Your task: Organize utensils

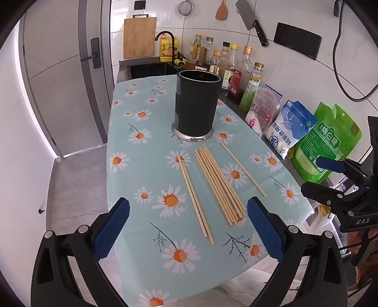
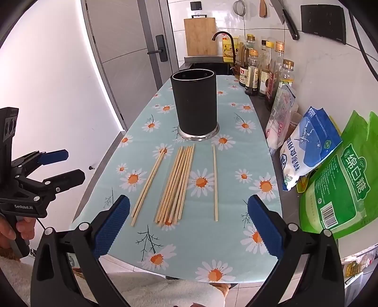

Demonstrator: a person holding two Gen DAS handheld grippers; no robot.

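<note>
The left gripper [image 1: 188, 230] hangs with its blue-padded jaws spread wide and nothing between them, tilted down over the near end of the table; the right gripper [image 2: 188, 229] is likewise fully spread and empty, beside it.

Just beyond both lie the wooden chopsticks on the daisy-print tablecloth [image 1: 141, 179]. A main bundle of chopsticks [image 1: 218, 185] lies loosely fanned in the middle, its near ends crossing over one another. To its left, apart from it, lies a pair of chopsticks [image 1: 195, 197] side by side and touching; to its right, also apart, lies a single chopstick [image 1: 242, 168]. All of them point roughly toward a black cylindrical holder [image 1: 197, 104] standing upright on a shiny metal base at the far side of the cloth (its mouth open, inside too dark to read).

Along the right edge of the counter stand a green sugar bag [image 1: 323, 144], a blue-and-white salt bag [image 1: 291, 127], and a row of sauce and oil bottles [image 1: 236, 68]. Farther back are a dark faucet [image 1: 166, 37], a wooden cutting board [image 1: 139, 37] leaning on the wall, and a hanging cleaver [image 1: 251, 21].
</note>
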